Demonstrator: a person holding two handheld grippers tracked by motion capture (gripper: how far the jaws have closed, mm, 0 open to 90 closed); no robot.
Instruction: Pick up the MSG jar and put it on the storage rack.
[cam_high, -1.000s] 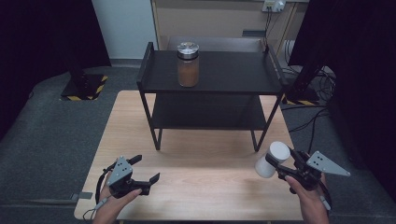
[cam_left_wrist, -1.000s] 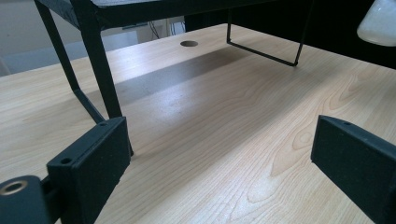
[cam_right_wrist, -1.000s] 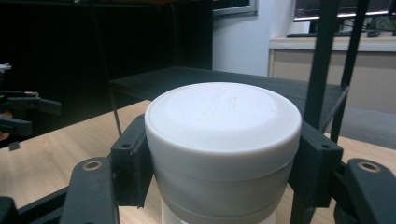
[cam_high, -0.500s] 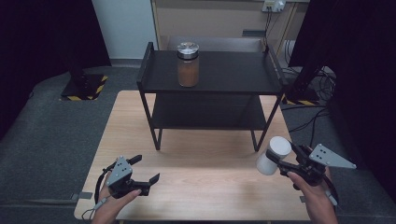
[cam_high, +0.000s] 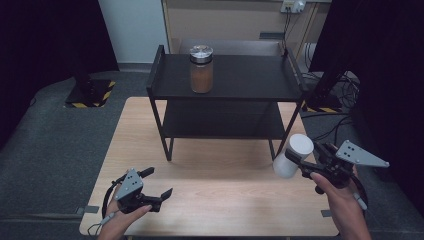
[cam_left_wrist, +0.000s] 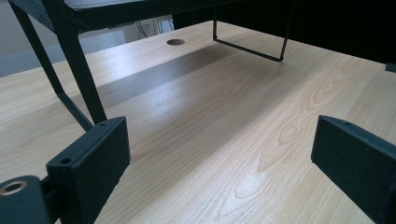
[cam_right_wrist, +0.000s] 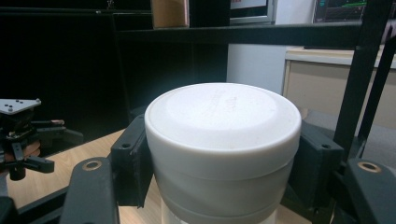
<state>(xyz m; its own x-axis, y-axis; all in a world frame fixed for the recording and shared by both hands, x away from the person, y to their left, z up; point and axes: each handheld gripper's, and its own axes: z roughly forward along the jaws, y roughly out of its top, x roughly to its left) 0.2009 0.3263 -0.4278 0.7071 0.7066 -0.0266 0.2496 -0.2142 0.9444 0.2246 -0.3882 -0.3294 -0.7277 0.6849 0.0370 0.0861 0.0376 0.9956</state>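
Right gripper (cam_high: 300, 161) clamps one white jar (cam_high: 293, 155) by its lid, held off the table (cam_high: 225, 200) near the right edge, just beside the shelf's (cam_high: 225, 82) front right leg. Left gripper (cam_high: 156, 182) sits wide open and holds nothing, near the front edge. Bare wood lies between them. One brown jar (cam_high: 201, 69) stands on the top shelf (contents unclear, maybe powder).

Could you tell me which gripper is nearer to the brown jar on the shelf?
Right. The right gripper sits beside the shelf's front leg; the left gripper rests near the table's front edge, farther from the brown jar.
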